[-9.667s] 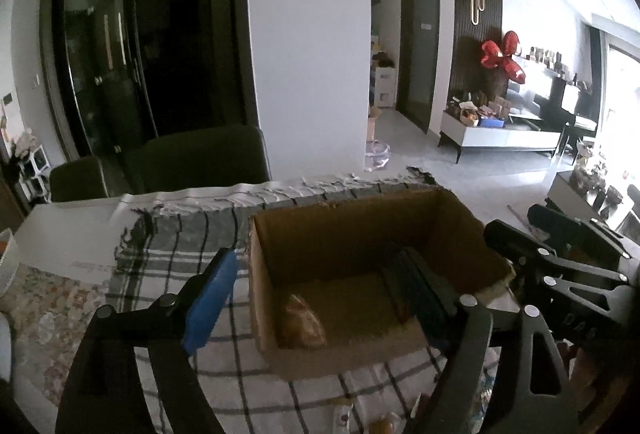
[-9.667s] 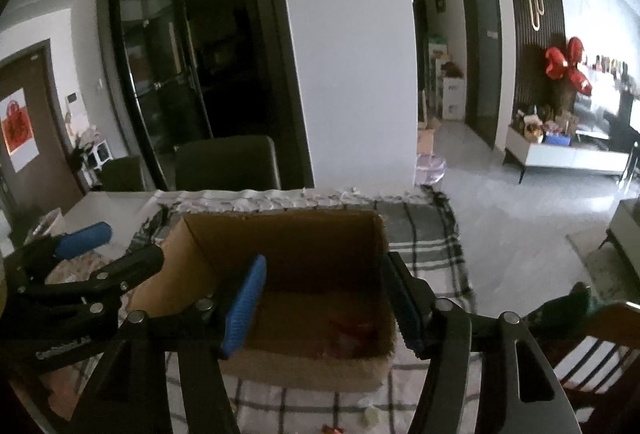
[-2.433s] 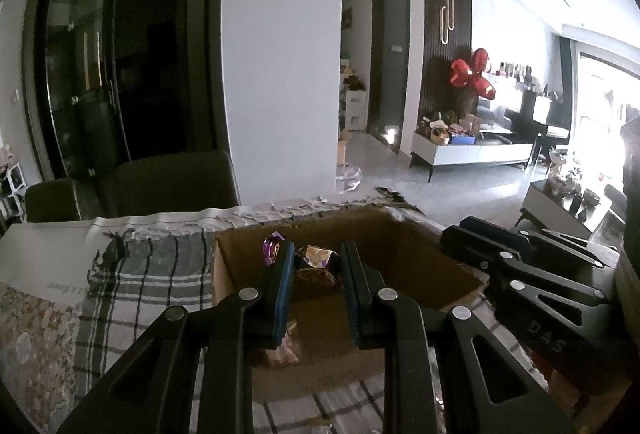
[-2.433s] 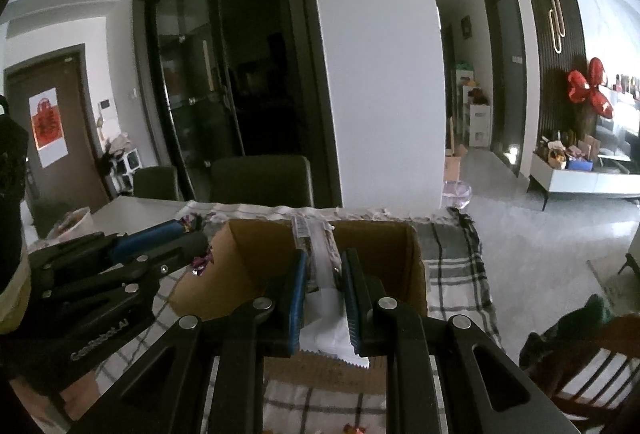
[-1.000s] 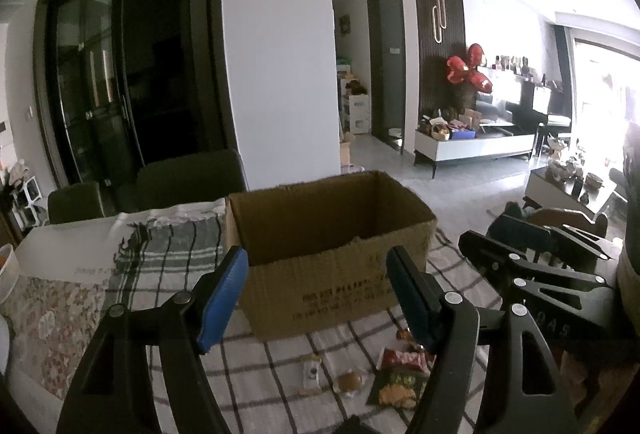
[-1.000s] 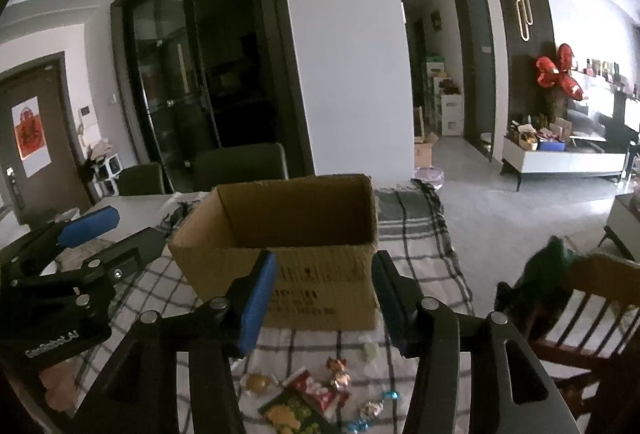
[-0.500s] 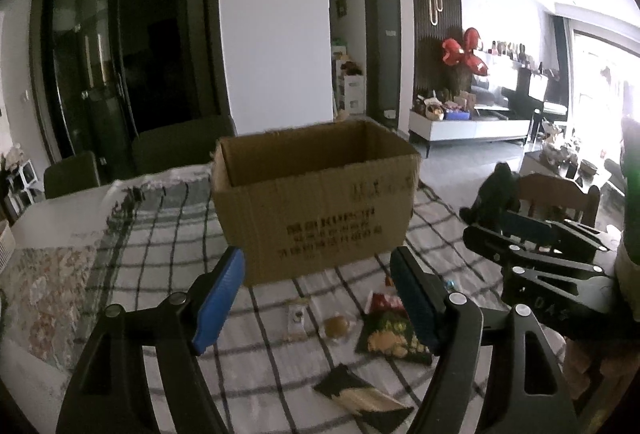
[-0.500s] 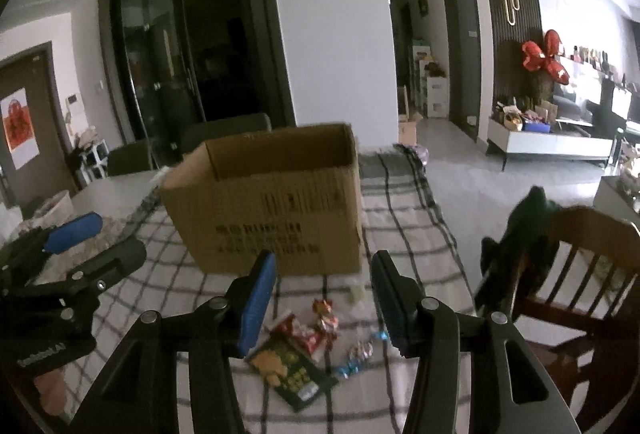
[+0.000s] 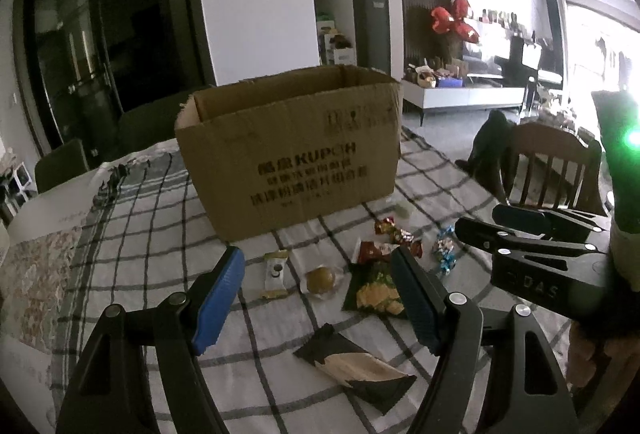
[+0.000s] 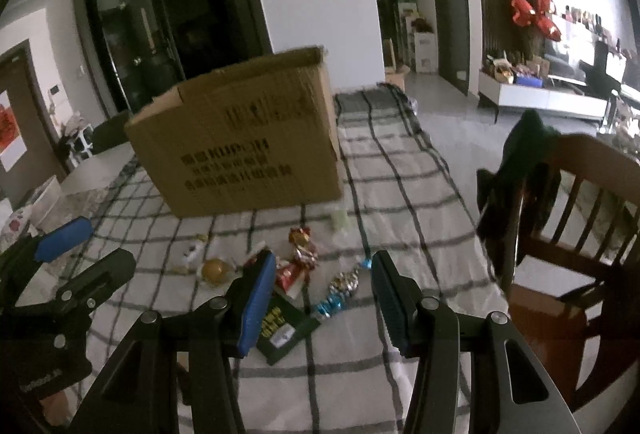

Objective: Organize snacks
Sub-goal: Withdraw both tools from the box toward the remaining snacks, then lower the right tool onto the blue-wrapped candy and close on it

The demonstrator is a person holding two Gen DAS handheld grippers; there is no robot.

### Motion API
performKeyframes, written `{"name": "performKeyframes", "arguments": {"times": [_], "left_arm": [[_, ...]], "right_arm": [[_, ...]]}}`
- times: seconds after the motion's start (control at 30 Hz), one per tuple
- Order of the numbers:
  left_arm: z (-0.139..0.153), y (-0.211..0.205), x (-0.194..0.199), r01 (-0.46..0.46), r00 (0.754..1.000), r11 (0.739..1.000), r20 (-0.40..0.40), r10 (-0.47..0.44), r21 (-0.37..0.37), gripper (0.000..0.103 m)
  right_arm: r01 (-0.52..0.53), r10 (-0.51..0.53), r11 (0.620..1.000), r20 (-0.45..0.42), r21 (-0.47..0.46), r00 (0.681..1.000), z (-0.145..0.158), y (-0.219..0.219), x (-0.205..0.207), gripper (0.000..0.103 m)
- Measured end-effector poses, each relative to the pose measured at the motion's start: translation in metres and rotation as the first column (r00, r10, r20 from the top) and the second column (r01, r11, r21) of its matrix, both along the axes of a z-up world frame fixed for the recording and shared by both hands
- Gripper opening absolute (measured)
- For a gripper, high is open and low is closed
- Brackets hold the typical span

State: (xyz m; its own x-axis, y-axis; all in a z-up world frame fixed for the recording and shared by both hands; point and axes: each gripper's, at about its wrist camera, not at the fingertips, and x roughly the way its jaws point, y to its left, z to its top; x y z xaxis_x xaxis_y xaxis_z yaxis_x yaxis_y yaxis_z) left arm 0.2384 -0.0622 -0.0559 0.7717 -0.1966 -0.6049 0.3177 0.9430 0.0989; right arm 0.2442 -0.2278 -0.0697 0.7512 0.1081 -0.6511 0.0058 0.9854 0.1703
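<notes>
Hovering empty over scattered snacks (image 9: pixel 374 284): both grippers, fingers (image 10: pixel 256 298) apart.

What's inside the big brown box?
From here only the cardboard box's front and a strip of its inner back wall show, below the top edge. Its front wall hides the bottom, so any snacks inside can't be seen. Loose snacks lie on the checked tablecloth in front.

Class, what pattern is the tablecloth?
White tablecloth with dark check lines; clearest in the left wrist view.
</notes>
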Motion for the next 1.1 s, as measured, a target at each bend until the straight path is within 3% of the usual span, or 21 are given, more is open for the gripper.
{"name": "performKeyframes", "arguments": {"times": [0.37, 0.43, 0.83, 1.1], "left_arm": [[-0.026, -0.022, 0.008, 0.062, 0.998, 0.997, -0.026, -0.060, 0.055, 0.075], [-0.030, -0.025, 0.012, 0.073, 0.996, 0.996, -0.046, -0.071, 0.047, 0.075], [-0.048, -0.031, 0.045, 0.085, 0.984, 0.996, -0.154, -0.090, -0.040, 0.074], [-0.057, -0.031, 0.057, 0.092, 0.976, 0.994, -0.194, -0.102, -0.060, 0.074]], "right_arm": [[0.010, -0.009, 1.000, -0.078, 0.017, 0.997, -0.035, -0.003, 0.014, 0.048], [0.008, -0.006, 1.000, -0.088, 0.023, 0.996, -0.038, -0.003, 0.017, 0.042], [0.004, 0.000, 0.999, -0.115, 0.042, 0.993, -0.047, -0.004, 0.031, 0.031], [0.004, 0.003, 0.999, -0.129, 0.050, 0.992, -0.053, -0.005, 0.036, 0.031]]}}
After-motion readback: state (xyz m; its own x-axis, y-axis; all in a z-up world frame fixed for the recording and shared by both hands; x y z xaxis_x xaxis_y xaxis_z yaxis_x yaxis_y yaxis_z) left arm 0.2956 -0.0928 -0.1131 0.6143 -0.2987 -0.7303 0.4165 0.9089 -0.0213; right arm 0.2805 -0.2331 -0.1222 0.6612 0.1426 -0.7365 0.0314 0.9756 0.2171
